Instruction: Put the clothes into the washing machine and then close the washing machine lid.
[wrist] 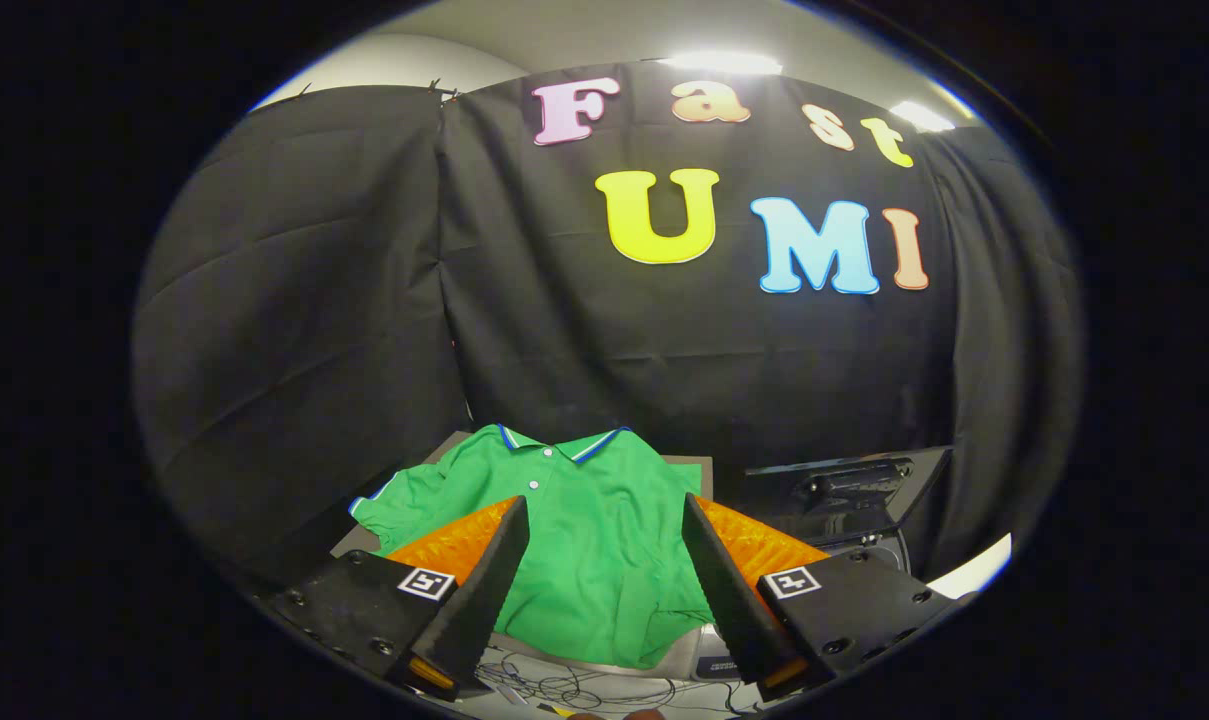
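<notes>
Gripper point(604, 510): fingers spread wide, grasping nothing.
Green polo shirt point(604, 560): lies flat, lower centre, between fingers.
Washing machine lid point(844, 485): raised, lower right.

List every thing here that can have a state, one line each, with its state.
shirt: spread out flat, buttoned at the collar, not yet in the machine, lying ahead of and between the fingers.
washing machine lid: raised open, beyond the right finger.
tongs: open, fingers wide apart, holding nothing.
cables: lying loose in a tangle below the shirt.
</notes>
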A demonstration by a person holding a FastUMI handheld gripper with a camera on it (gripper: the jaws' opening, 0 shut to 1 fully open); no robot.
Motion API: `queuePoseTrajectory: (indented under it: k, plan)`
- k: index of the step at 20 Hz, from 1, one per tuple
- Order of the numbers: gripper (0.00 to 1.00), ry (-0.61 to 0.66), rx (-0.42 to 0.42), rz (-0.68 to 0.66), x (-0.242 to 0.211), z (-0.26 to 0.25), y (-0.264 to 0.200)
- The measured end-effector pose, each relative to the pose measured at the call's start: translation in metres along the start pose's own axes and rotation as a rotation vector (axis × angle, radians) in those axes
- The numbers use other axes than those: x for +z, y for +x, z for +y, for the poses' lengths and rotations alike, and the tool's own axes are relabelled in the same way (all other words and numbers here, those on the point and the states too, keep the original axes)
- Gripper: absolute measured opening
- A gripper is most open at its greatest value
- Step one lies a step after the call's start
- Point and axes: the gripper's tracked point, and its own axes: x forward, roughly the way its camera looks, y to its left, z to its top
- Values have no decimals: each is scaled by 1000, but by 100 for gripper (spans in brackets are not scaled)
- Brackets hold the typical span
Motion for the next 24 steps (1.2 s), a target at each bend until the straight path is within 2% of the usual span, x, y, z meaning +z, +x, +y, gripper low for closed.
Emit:
queuePoseTrajectory:
  k: [8,13,24]
  plan:
    - [96,3,54,84,7,40,38]
    - [96,-15,52,148,16,51,59]
    - [96,-89,26,350,-39,70,121]
